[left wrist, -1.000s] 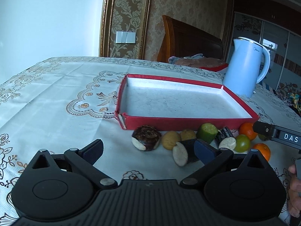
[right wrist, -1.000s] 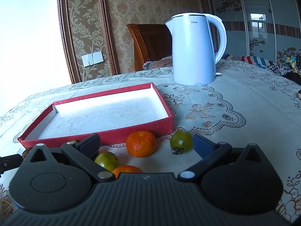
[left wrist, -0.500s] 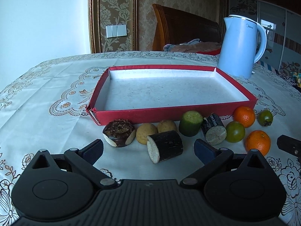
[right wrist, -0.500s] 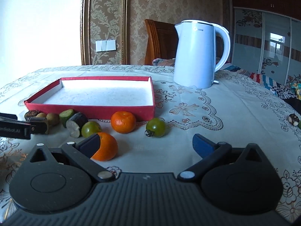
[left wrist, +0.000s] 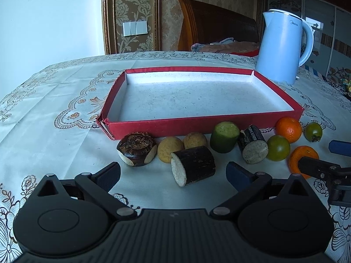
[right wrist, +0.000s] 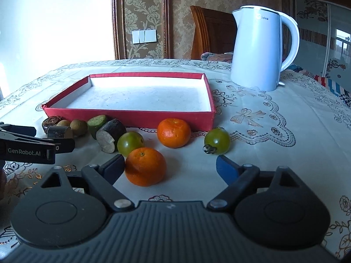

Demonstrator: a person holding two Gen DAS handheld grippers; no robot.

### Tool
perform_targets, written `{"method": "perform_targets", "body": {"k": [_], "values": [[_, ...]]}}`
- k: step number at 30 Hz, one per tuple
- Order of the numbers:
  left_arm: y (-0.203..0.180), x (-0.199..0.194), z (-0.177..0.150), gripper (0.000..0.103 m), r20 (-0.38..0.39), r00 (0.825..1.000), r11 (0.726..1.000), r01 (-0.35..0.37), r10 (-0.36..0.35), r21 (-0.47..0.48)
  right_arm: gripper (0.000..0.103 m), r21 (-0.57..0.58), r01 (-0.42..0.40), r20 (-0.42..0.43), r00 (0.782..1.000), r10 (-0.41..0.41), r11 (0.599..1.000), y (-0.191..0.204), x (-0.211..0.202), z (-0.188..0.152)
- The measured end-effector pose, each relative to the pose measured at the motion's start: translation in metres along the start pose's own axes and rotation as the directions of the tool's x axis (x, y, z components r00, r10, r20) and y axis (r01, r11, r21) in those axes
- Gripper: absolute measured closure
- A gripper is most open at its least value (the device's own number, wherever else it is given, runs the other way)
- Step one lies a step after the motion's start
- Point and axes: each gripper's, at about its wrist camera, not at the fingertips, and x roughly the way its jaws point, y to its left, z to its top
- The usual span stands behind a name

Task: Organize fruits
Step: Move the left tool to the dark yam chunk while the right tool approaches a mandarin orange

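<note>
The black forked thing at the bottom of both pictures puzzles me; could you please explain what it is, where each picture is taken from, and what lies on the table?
A person holds a two-finger tool in each hand, and a wide-angle camera on each looks along its fingers. One picture comes from the left tool, the other from the right tool.

On the tablecloth stand an empty red tray and a white kettle. In front of the tray lie tangerines, green tomatoes, dark cut chunks and a green chunk.

Nothing is held. The left tool is open. The right tool's jaws have just been closing, with the near tangerine between them, not yet pinched.
</note>
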Motion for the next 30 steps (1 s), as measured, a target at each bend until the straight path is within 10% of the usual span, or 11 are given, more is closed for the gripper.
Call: {"method": "perform_targets", "body": {"k": [19, 30], "values": [[-0.008, -0.004, -0.003, 0.061, 0.005, 0.998, 0.998, 0.058, -0.058, 0.034, 0.056, -0.032, -0.090, -0.057, 0.994, 0.088, 0.995, 0.007, 0.014, -0.001], [-0.012, -0.010, -0.006, 0.063, 0.038, 0.996, 0.995, 0.080, -0.082, 0.061, 0.063, -0.033, -0.107, -0.039, 0.994, 0.106, 0.994, 0.008, 0.011, -0.003]]}}
